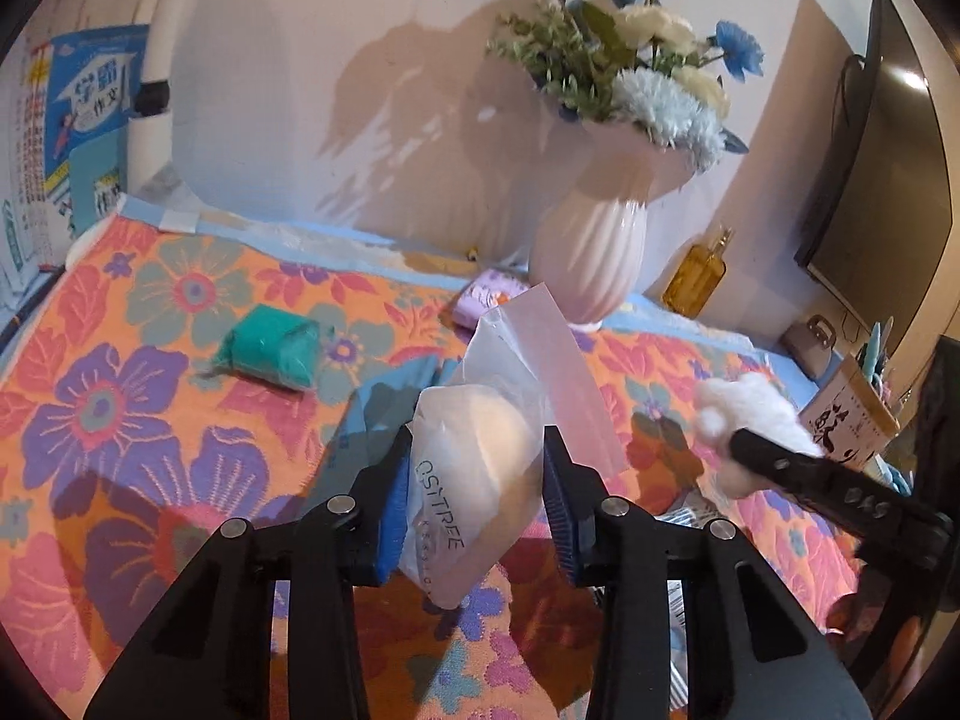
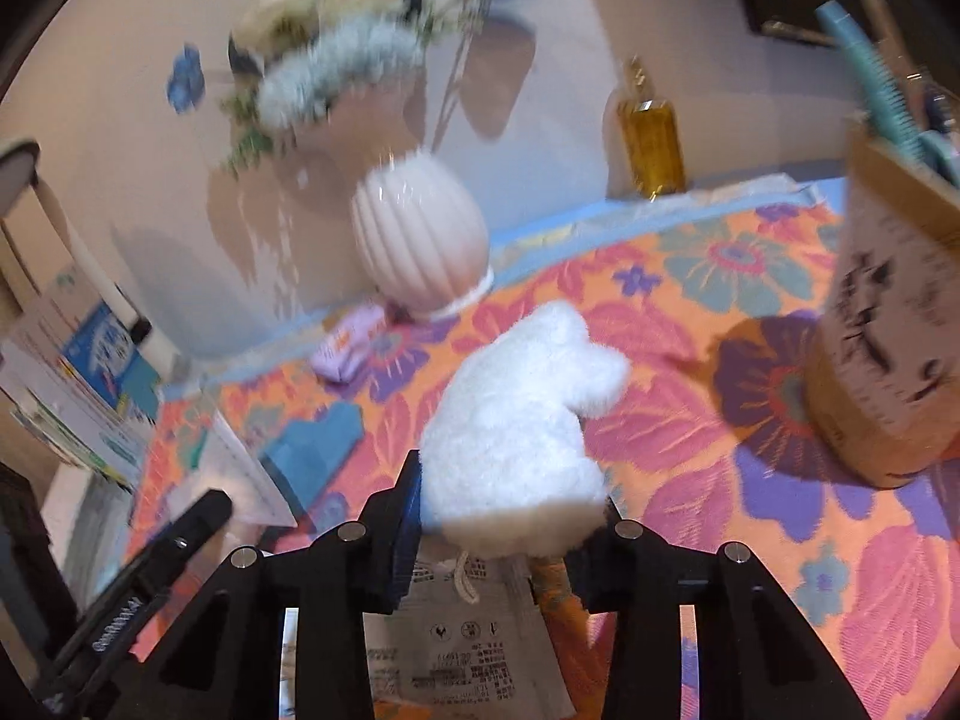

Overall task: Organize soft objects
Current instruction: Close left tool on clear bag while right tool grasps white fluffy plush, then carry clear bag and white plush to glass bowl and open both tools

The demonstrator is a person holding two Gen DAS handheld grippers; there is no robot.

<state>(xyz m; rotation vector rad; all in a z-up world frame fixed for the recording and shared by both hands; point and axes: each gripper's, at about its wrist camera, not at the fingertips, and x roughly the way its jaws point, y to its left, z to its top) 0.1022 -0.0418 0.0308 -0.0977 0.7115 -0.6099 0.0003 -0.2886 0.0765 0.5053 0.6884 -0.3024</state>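
My left gripper (image 1: 477, 480) is shut on a translucent plastic bag (image 1: 480, 420) with a white round pad inside, held just above the flowered cloth (image 1: 150, 420). In the right wrist view the same bag (image 2: 240, 468) shows at the lower left, beside a left fingertip (image 2: 210, 507). My right gripper (image 2: 507, 510) is shut on a white plush toy (image 2: 522, 414), whose paper tags (image 2: 468, 648) hang below. From the left wrist view the plush toy (image 1: 750, 414) sits at the tip of the right gripper (image 1: 741, 444), to the right of the bag.
A green packet (image 1: 270, 348), a purple packet (image 1: 489, 300) and a blue cloth (image 1: 384, 396) lie on the flowered cloth. A pink ribbed vase (image 1: 591, 258) with flowers and an amber bottle (image 1: 696, 276) stand at the back. A cardboard holder (image 2: 888, 330) stands on the right, books (image 1: 90, 120) on the left.
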